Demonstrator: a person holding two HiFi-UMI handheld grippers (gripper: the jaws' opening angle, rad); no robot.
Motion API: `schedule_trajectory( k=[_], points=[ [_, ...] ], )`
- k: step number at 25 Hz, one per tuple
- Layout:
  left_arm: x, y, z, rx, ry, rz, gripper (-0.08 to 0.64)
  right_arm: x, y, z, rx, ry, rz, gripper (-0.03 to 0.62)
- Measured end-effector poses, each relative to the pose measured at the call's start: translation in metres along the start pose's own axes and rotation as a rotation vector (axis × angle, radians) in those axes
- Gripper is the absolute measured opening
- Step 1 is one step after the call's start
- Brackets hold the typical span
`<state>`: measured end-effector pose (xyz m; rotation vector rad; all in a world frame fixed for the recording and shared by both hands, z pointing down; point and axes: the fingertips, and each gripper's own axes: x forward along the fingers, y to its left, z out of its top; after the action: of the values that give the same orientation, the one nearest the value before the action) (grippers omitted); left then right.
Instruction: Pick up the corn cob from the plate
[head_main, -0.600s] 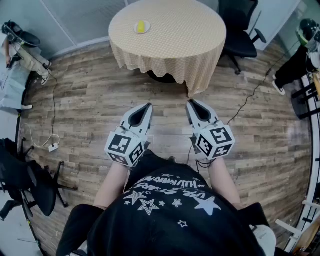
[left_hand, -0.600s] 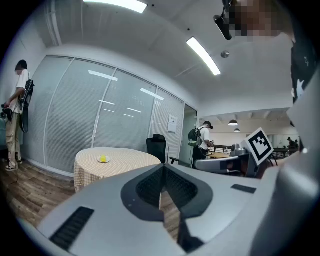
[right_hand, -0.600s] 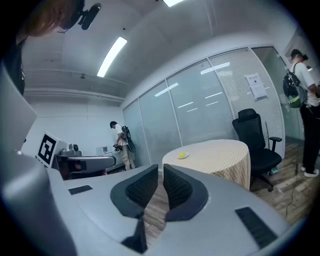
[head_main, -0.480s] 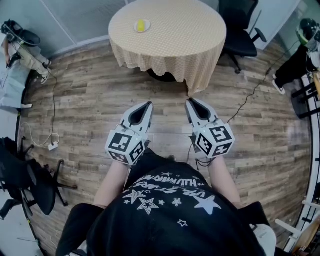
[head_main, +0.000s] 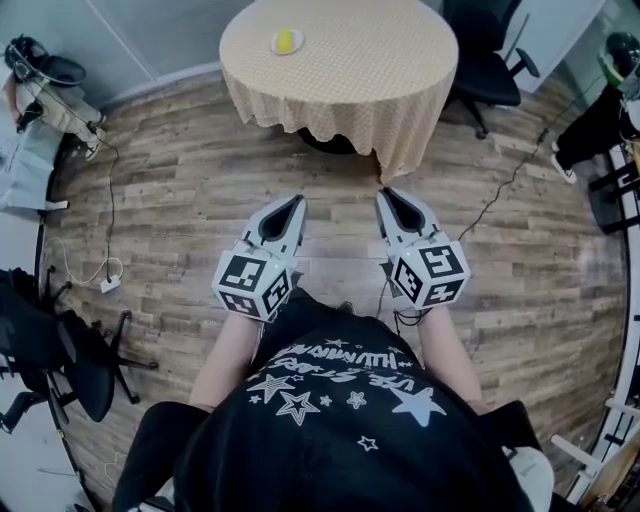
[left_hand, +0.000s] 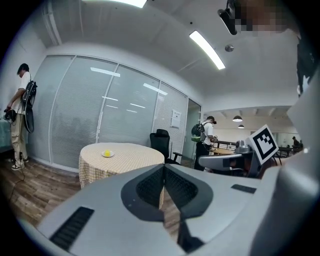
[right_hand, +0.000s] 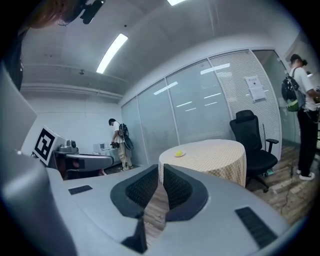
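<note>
Surface (head_main: 370, 60) slid up-frame slightly; left claw (head_main: 297, 200) & right claw (head_main: 384, 193) were pressed together, empty, far from corn cob (head_main: 285, 40); approach pending.

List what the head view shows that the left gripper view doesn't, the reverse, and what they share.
Head view only: the marker cube on the left tool, and the person's star-print shirt. Left gripper view only: ceiling lights and a notice on the glass. Both: the right tool, the round table, the corn cob on its plate, and the black chair.
</note>
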<state>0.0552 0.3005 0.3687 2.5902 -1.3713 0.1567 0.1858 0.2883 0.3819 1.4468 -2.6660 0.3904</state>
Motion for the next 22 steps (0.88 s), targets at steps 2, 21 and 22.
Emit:
schedule_trajectory(
  k=[2,21,22],
  points=[
    [-0.001,-0.001,-0.004,0.001,0.015,0.002,0.006,-0.001,0.001,-0.003,-0.002,0.000,0.000,0.048],
    [0.016,0.074,-0.006,-0.014,0.040,0.072,0.007,0.046,-0.016,-0.009,0.048,0.014,-0.039,0.048],
    [0.022,0.081,-0.004,-0.017,0.035,0.065,0.006,0.052,-0.019,-0.007,0.046,0.016,-0.050,0.048]
  ],
)
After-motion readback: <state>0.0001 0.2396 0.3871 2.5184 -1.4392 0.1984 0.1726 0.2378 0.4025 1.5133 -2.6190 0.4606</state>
